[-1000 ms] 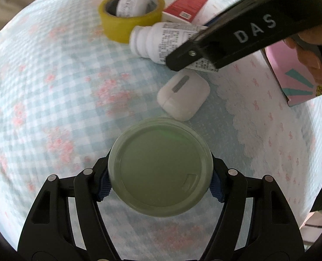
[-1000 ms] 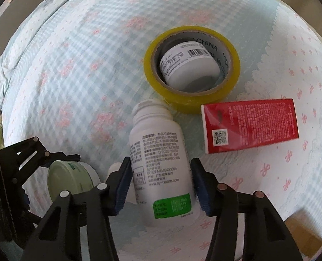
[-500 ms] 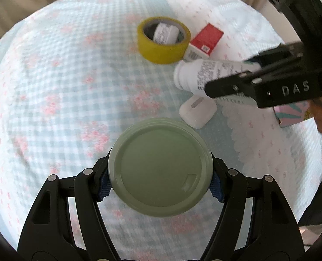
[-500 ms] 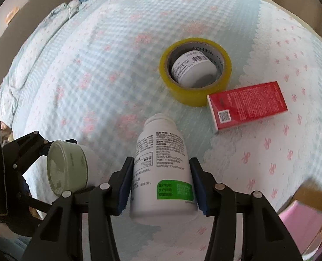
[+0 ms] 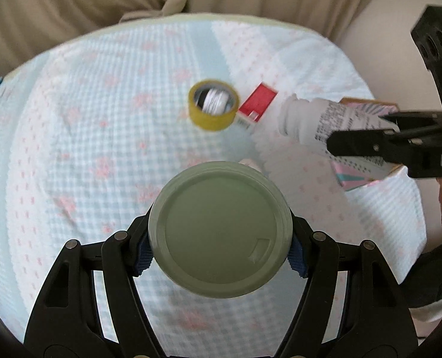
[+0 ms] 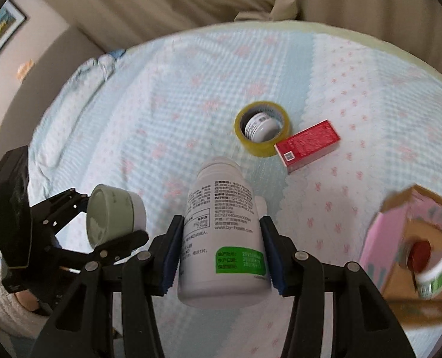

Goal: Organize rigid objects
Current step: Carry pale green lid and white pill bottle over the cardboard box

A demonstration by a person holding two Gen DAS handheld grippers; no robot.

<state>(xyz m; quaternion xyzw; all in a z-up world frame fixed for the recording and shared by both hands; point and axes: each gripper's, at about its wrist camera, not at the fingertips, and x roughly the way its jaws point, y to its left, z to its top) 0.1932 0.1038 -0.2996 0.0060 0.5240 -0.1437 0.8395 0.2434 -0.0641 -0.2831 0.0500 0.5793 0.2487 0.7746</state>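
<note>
Left wrist view: green-lidded jar [image 5: 219, 234] clamped in left gripper [image 5: 219, 253], held above the bed cover [image 5: 71, 149]. White pill bottle [image 6: 221, 232] gripped by right gripper [image 6: 222, 258], also aloft. Yellow tape roll [image 6: 262, 128] lay on cover, small container inside; red box [image 6: 307, 146] touching it; pink carton [image 6: 409, 253] at right.

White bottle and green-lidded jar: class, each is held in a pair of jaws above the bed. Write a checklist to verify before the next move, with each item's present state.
1. White bottle clamped between right gripper jaws: ok.
2. Green-lidded jar clamped in left gripper: ok.
3. Both items lifted off the bedspread: ok.
4. Pink box opening in view: ok.
5. Room left inside the box: cannot tell.
6. Tape roll and red box out of the way: ok.
</note>
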